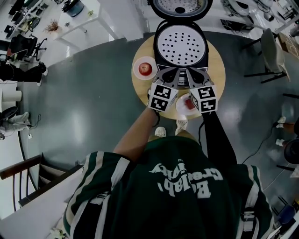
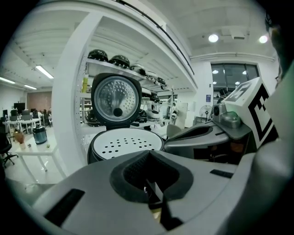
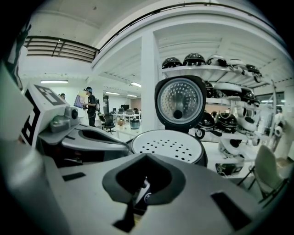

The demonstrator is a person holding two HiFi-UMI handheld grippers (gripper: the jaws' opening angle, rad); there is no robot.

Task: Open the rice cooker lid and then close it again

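A black rice cooker (image 1: 180, 46) stands on a round wooden table (image 1: 218, 70). Its lid (image 1: 180, 7) is raised upright behind it, and a white perforated tray (image 1: 180, 47) fills the pot. Both grippers hover side by side just in front of the cooker, apart from it. My left gripper (image 1: 169, 75) is shut on nothing, and so is my right gripper (image 1: 192, 75). The left gripper view shows the lid (image 2: 115, 98) and the tray (image 2: 126, 143) beyond the shut jaws (image 2: 149, 179). In the right gripper view the lid (image 3: 180, 102) stands above the tray (image 3: 167, 144).
A white plate with a red fruit (image 1: 145, 68) sits left of the cooker. Another white dish with something red (image 1: 186, 104) lies at the table's near edge under my grippers. White shelves with helmets (image 3: 216, 62) stand behind, and a chair (image 1: 270, 46) is at right.
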